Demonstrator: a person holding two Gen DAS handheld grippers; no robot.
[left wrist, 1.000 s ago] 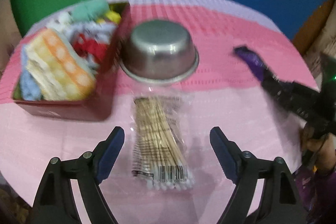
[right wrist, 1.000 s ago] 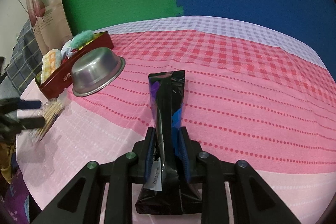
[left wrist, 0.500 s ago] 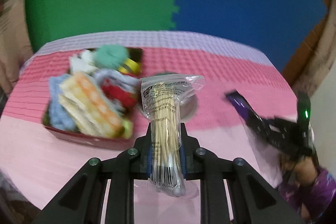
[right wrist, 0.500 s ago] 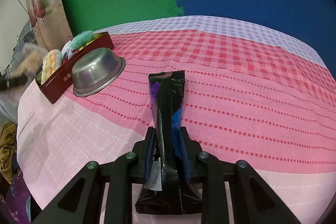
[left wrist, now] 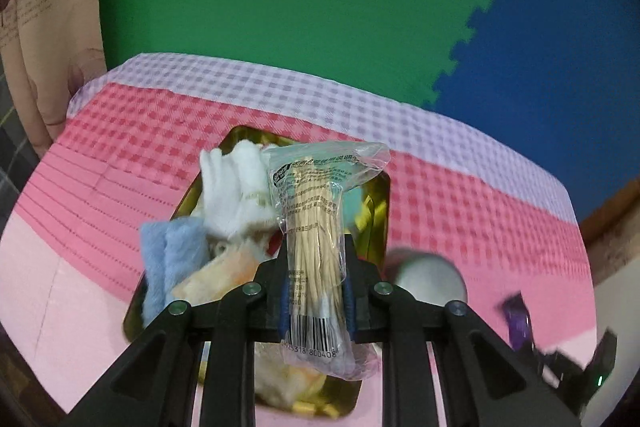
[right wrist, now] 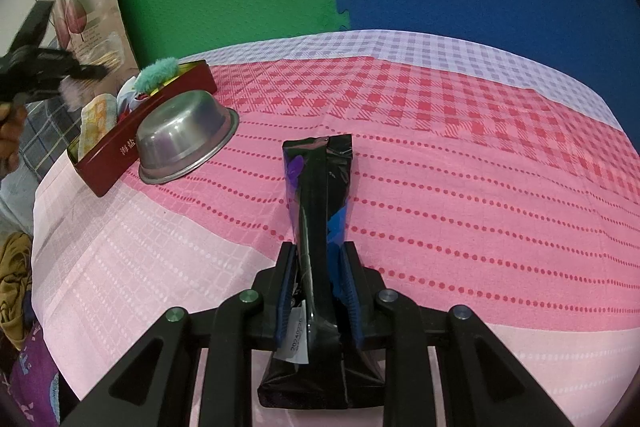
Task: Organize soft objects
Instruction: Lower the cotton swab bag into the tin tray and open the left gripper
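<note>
The left gripper (left wrist: pixel 316 291) is clamping a cotton swab packet (left wrist: pixel 316 239) above the red tin (right wrist: pixel 120 151), while the right gripper (right wrist: pixel 318 291) is pinching a black pouch (right wrist: pixel 320 211).

"海盐" on red tin (right wrist: pixel 120 143)

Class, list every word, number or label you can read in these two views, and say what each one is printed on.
"海盐", on the side of the red tin.
"20240226", partly legible, on the white sticker of the black packet in the right gripper.
"318 800408", under the barcode on the bag of cotton swabs in the left gripper.
The swab bag's other print is too small to read.
</note>
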